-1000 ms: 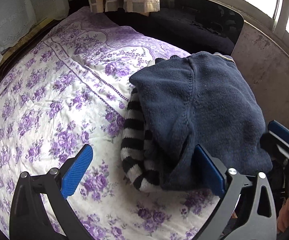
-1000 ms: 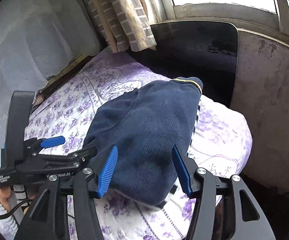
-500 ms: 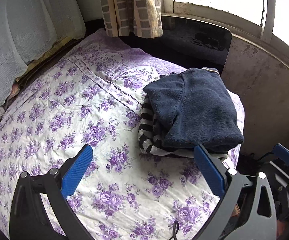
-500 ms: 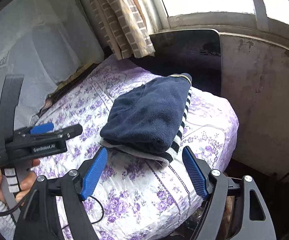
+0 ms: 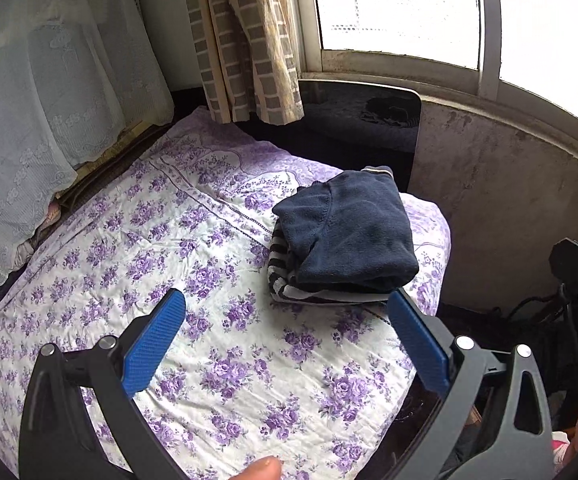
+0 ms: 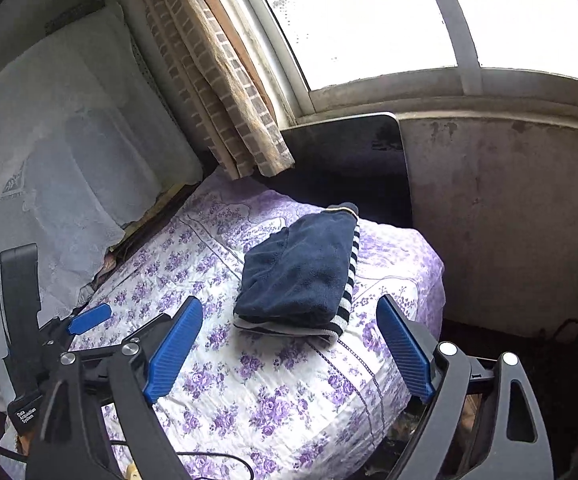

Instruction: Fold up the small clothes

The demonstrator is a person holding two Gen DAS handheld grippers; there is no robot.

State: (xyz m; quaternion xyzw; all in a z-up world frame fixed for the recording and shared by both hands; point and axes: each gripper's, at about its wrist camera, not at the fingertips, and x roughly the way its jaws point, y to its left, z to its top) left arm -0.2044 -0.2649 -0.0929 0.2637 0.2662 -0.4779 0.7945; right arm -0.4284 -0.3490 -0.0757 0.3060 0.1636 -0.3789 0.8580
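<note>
A folded navy sweater (image 5: pixel 353 232) lies on top of a folded black-and-white striped garment (image 5: pixel 279 276), stacked at the far right corner of the purple-flowered bed (image 5: pixel 149 264). The stack also shows in the right wrist view, sweater (image 6: pixel 301 272) above striped edge (image 6: pixel 349 284). My left gripper (image 5: pixel 287 332) is open and empty, held back above the bed short of the stack. My right gripper (image 6: pixel 289 332) is open and empty, also short of the stack. The left gripper shows at the left of the right wrist view (image 6: pixel 89 320).
A dark panel (image 5: pixel 369 120) stands behind the bed under the window (image 5: pixel 401 8). A checked curtain (image 5: pixel 245 40) hangs at the back. Lace-covered pillows (image 5: pixel 41 128) line the left side. A stained wall (image 5: pixel 509 208) drops off right of the bed. A cable (image 6: pixel 217 460) lies at the bed's near edge.
Both grippers have pulled back and up from the folded stack, which now looks smaller and farther away. The stack rests untouched on the bed corner.
</note>
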